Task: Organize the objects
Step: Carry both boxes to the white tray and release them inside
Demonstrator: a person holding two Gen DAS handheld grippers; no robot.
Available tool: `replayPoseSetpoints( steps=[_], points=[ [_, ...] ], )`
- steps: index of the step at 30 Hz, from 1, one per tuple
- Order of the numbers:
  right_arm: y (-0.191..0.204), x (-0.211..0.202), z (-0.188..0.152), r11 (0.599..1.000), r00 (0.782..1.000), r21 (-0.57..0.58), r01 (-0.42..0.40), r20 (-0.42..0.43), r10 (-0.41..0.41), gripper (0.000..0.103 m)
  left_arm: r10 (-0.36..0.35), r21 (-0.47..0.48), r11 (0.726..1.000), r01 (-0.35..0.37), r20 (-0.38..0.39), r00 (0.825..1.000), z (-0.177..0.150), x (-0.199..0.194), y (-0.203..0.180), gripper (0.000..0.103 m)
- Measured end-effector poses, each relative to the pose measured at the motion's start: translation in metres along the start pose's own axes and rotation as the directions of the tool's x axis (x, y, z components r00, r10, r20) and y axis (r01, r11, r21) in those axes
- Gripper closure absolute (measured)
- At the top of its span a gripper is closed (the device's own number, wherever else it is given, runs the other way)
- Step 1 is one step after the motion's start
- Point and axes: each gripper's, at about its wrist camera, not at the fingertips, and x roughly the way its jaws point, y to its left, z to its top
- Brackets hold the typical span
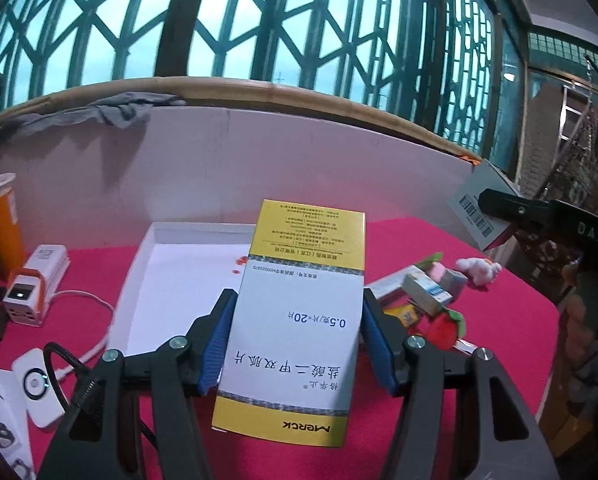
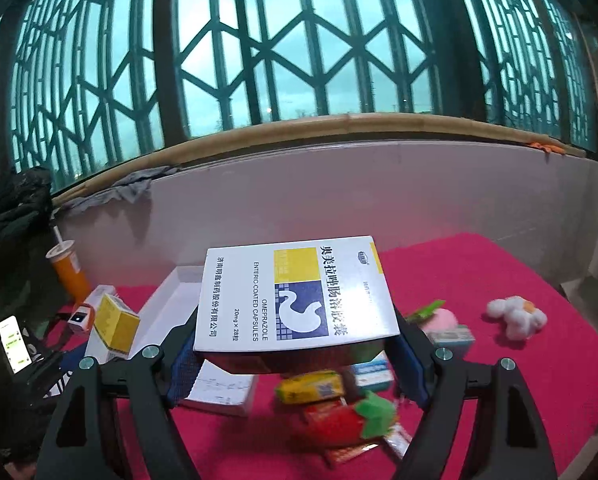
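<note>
left wrist view: sits just behind the left hand-held gripper [image 1: 295, 344], looks forward and slightly down over the table [image 1: 499, 320] toward the window [image 1: 259, 20]; close-up, a box [image 1: 299, 320] fills the centre.
right wrist view: sits just behind the right hand-held gripper [image 2: 295, 344], same facing, toward the window [image 2: 299, 40]; another box [image 2: 295, 296] blocks the middle.
relative position: right hand-held gripper [image 1: 539, 216] shows at the right edge of the left view, held higher.
shared: red table [image 2: 499, 280], white tray [image 1: 171, 264] [image 2: 167, 304], orange cup [image 1: 1, 224] [image 2: 69, 272], white plush [image 1: 481, 270] [image 2: 517, 316], strawberry toy [image 1: 445, 326] [image 2: 351, 420], white wall [image 1: 259, 160] [image 2: 379, 192].
</note>
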Motion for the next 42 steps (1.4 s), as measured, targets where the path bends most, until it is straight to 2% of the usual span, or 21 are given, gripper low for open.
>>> replayPoseSetpoints(
  steps=[18,31,36,39,42],
  points=[
    [0.055,0.036,0.009,0.999,0.998,-0.025,-0.034,-0.045,0.033,0.018,0.051,-0.084,0.995,-0.049,0.028,0.998,0.010,-0.001,0.048,0.043],
    [0.064,0.085,0.019,1.000,0.995,0.021,0.004,-0.099,-0.002,0.018,0.085,-0.114,0.990,-0.083,0.011,0.996,0.044,0.038,0.074,0.043],
    [0.067,0.114,0.015,0.999,0.986,0.032,0.010,-0.164,-0.005,0.018,0.057,-0.155,0.985,-0.069,-0.078,0.995,0.048,0.077,0.094,0.043],
    [0.072,0.137,0.002,1.000,0.975,0.014,0.014,-0.223,-0.010,0.018,0.024,-0.205,0.977,-0.058,-0.164,0.986,0.043,0.105,0.109,0.043],
    [0.078,0.157,-0.016,1.000,0.962,-0.006,-0.009,-0.274,0.007,0.018,0.027,-0.208,0.975,-0.074,-0.219,0.975,0.034,0.123,0.116,0.043]
  ],
)
